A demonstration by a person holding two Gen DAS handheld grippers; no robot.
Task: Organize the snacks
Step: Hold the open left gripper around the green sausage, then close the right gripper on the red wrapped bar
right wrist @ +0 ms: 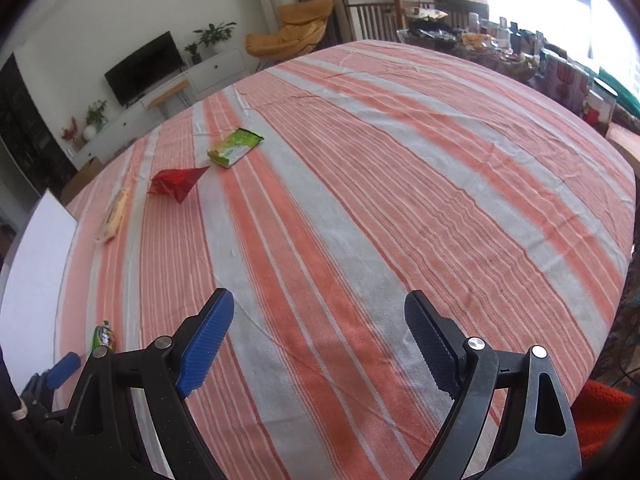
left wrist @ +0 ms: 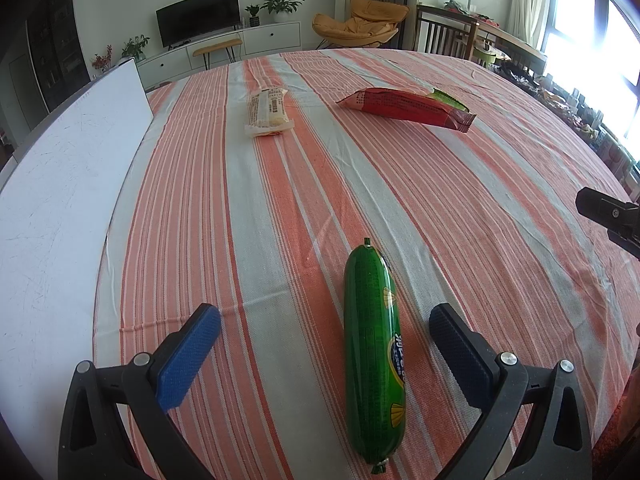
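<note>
My left gripper [left wrist: 325, 320] is open, its blue pads wide apart on either side of a green sausage-shaped snack [left wrist: 373, 354] that lies lengthwise on the striped tablecloth [left wrist: 280, 200]. Farther off lie a pale yellow wrapped snack [left wrist: 268, 111] and a red packet [left wrist: 404, 107], with a green packet's edge [left wrist: 446, 99] behind it. My right gripper [right wrist: 319, 316] is open and empty above bare cloth. In the right wrist view the green packet [right wrist: 235, 147], red packet [right wrist: 176, 183], yellow snack [right wrist: 114, 215] and the sausage's tip [right wrist: 103, 335] lie to the left.
A white board [left wrist: 60, 200] lies along the table's left side. The right gripper's black body [left wrist: 612, 216] shows at the right edge of the left wrist view. Chairs, a TV unit and cluttered shelves stand beyond the table.
</note>
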